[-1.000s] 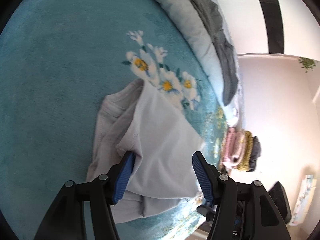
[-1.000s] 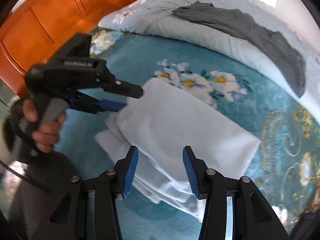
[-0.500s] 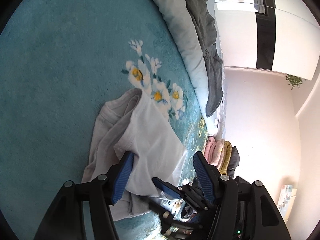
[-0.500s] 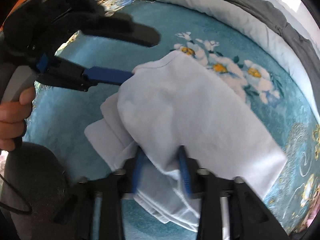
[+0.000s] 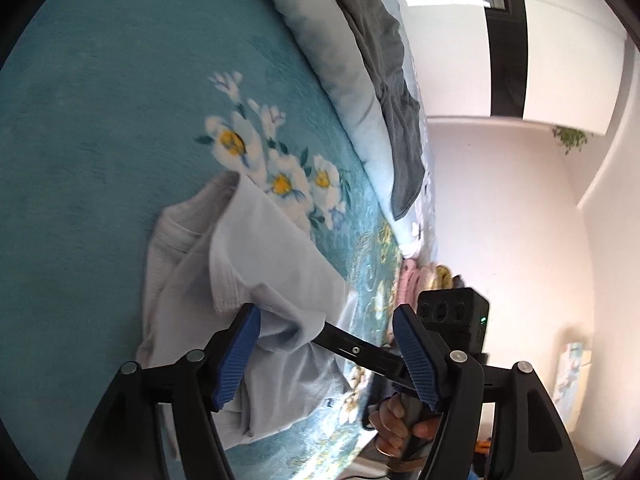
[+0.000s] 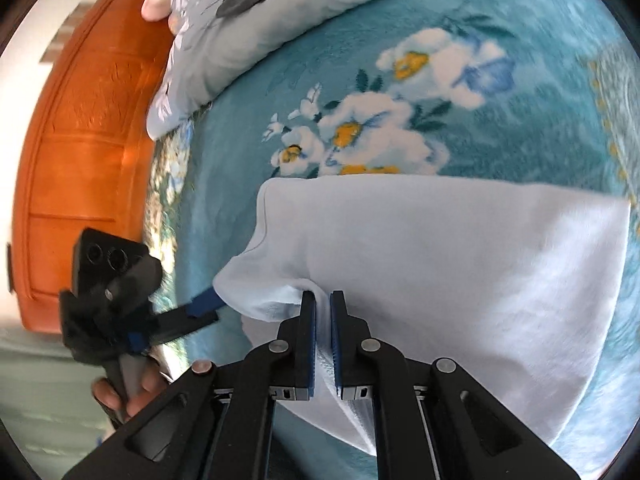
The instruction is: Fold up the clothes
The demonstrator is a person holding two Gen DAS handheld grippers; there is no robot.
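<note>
A white garment (image 5: 260,264) lies partly folded on the teal floral blanket (image 5: 100,120). My left gripper (image 5: 326,322) is open, its jaws wide apart over the garment's near edge, the left pad touching the cloth. My right gripper (image 6: 322,300) is shut on a pinched fold of the white garment (image 6: 460,248) near its left corner. In the left wrist view the right gripper's finger (image 5: 360,350) reaches into the bunched cloth. In the right wrist view the left gripper (image 6: 200,308) sits at the garment's left corner.
A pale blue quilt (image 5: 340,60) with a dark grey garment (image 5: 384,64) on it runs along the bed's far side. A stack of folded clothes (image 5: 424,276) sits beyond the bed edge. An orange wooden headboard (image 6: 88,140) stands to the left in the right wrist view.
My right gripper has closed on a fold of the white garment and lifted the cloth edge. My left gripper stays open at the garment's corner.
</note>
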